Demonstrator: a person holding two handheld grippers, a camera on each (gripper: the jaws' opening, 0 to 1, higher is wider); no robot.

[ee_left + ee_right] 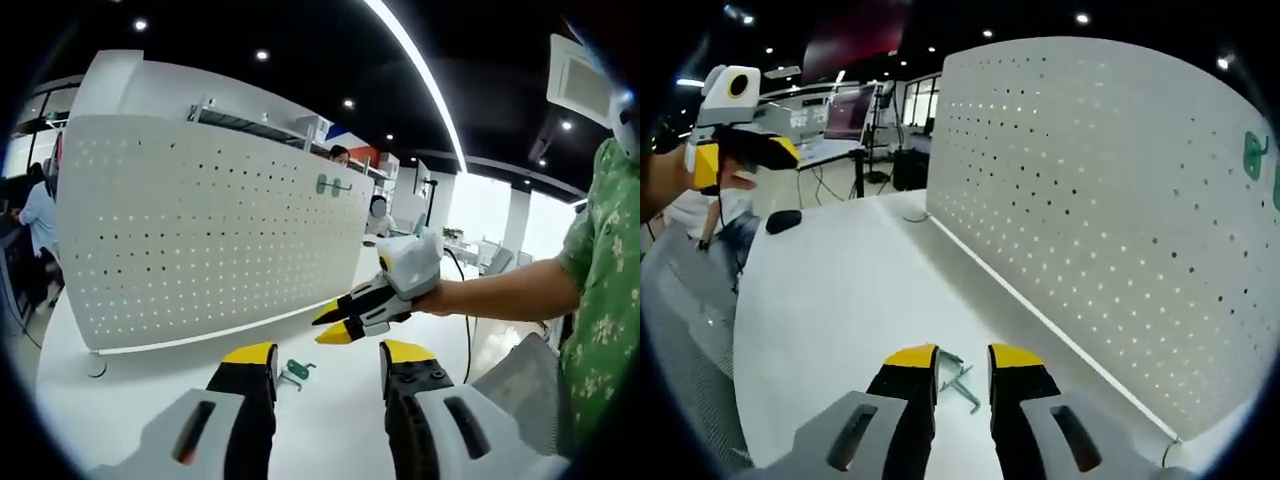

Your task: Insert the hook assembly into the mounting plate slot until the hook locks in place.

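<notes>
Both tongs over the white desk, hook loose before the pegboard

The left tongs stand wide, holding nothing; the right tongs are narrower, also bare. The green hook lies on the desk near the pegboard's foot; 2 green hooks hang at its upper corner.

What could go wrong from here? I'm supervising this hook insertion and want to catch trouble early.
1. The green hook lies loose on the white table, beside the left gripper's open jaws; a careless grab may nudge it away.
2. The right gripper, also open, frames a metal hook lying flat, which may slip.
3. The pegboard has many identical holes, so misalignment seems likely.
</notes>
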